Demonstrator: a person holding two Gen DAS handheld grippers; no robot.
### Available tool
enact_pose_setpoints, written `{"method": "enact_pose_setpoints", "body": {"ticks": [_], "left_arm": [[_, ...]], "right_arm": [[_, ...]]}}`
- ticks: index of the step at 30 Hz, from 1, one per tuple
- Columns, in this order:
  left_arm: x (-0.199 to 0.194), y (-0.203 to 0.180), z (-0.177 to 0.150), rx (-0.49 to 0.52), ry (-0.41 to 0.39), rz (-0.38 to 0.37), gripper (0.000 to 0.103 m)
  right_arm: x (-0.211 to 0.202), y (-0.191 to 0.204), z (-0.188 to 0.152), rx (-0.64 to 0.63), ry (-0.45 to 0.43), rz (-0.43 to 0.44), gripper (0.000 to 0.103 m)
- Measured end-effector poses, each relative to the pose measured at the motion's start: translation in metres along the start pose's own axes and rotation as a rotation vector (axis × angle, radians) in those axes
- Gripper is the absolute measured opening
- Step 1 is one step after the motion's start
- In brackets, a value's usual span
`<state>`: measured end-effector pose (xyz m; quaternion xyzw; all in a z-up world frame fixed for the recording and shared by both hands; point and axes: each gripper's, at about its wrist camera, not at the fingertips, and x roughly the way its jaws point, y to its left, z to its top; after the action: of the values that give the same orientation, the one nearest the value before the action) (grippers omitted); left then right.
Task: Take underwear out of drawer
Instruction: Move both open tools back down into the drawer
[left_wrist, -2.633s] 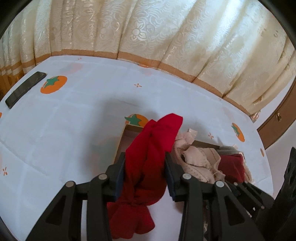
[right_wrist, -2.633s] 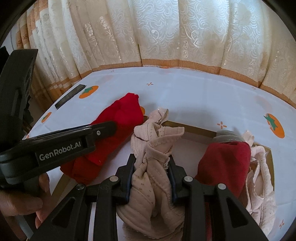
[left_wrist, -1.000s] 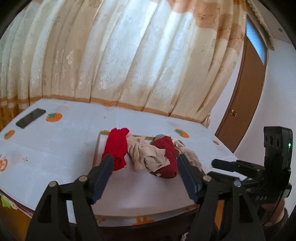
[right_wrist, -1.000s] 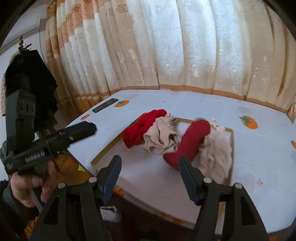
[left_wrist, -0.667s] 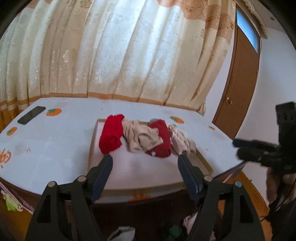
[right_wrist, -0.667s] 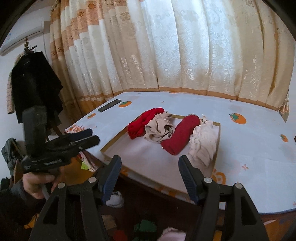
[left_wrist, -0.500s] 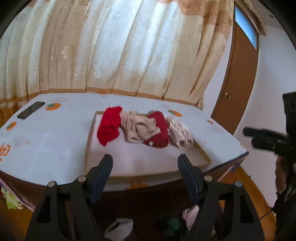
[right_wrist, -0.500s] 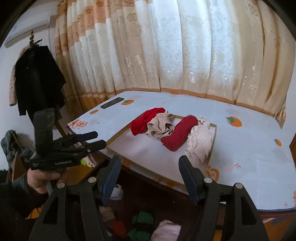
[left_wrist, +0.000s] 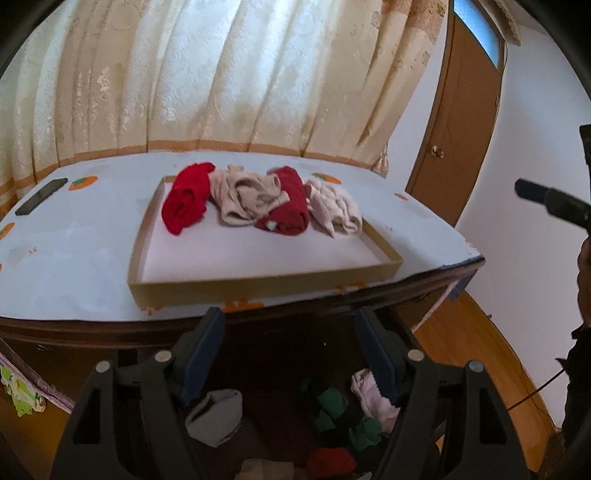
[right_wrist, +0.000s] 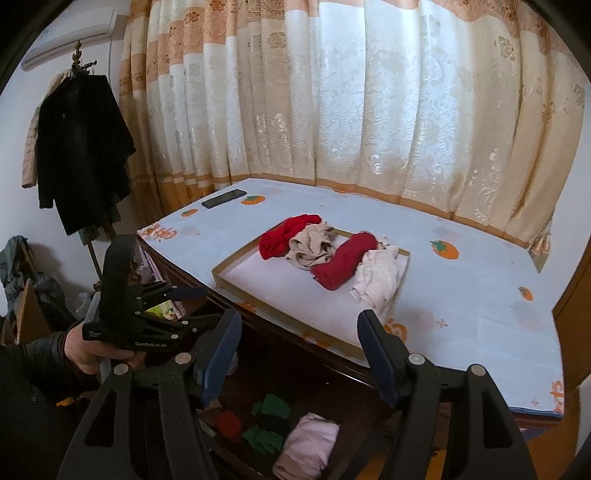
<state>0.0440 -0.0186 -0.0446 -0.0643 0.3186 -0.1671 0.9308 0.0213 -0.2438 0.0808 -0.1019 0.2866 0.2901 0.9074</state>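
Both my grippers — left (left_wrist: 290, 354) and right (right_wrist: 299, 354) — hang spread and empty above the open drawer (right_wrist: 236, 435). The underwear (right_wrist: 306, 446) lies loose in it. It looks soft and light — I'd pinch a thick fold at the middle.

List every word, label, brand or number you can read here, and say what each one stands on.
"GenRobot.AI": white lettering on the side of the left gripper, seen from the right wrist view.
Orange characters printed along the tablecloth edge: too blurred to read.
Small white tag on the dark red garment: too small to read.
Nothing else legible.
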Motion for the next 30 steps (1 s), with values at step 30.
{"method": "enact_pose_setpoints", "body": {"ticks": [30], "left_arm": [[0.08, -0.02, -0.075, 0.024, 0.324, 0.023, 0.08]], "right_arm": [[0.17, -0.002, -0.186, 0.16, 0.497, 0.01, 0.068]]}}
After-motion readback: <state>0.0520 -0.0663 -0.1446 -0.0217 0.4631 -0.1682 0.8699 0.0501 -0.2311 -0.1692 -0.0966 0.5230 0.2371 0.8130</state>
